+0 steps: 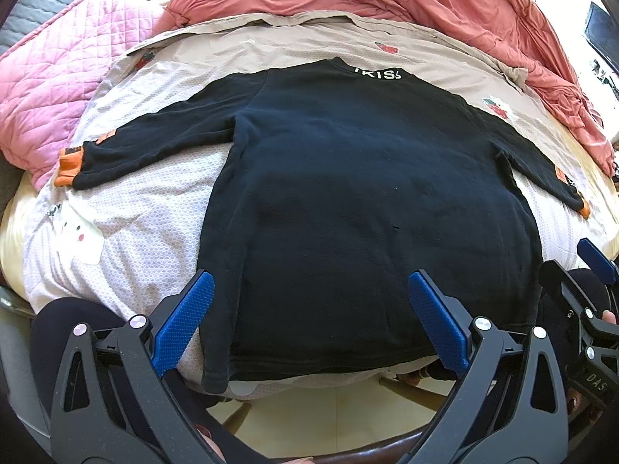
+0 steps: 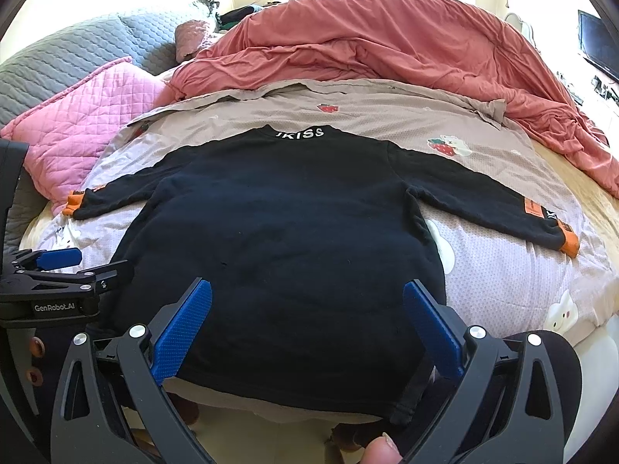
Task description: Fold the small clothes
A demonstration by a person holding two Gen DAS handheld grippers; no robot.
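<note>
Black sweatshirt (image 1: pixel 348 201) lies flat, back up, sleeves spread, on bed (image 1: pixel 154 212). Left claw (image 1: pixel 309 324) and right claw (image 2: pixel 307 328) wide open, empty, above hem. Soft, light, floppy; pinch hem corners or cuffs.

Your two wrist cameras sit side by side at the bed's near edge, facing forward low over the same black sweater (image 1: pixel 348 193).

A rumpled salmon duvet (image 2: pixel 387 46) lies heaped across the far side of a bed, a pink quilted pillow (image 2: pixel 89 116) at left, over a taupe strawberry-print sheet (image 2: pixel 387 123); a dark screen (image 2: pixel 597 44) stands far right.
</note>
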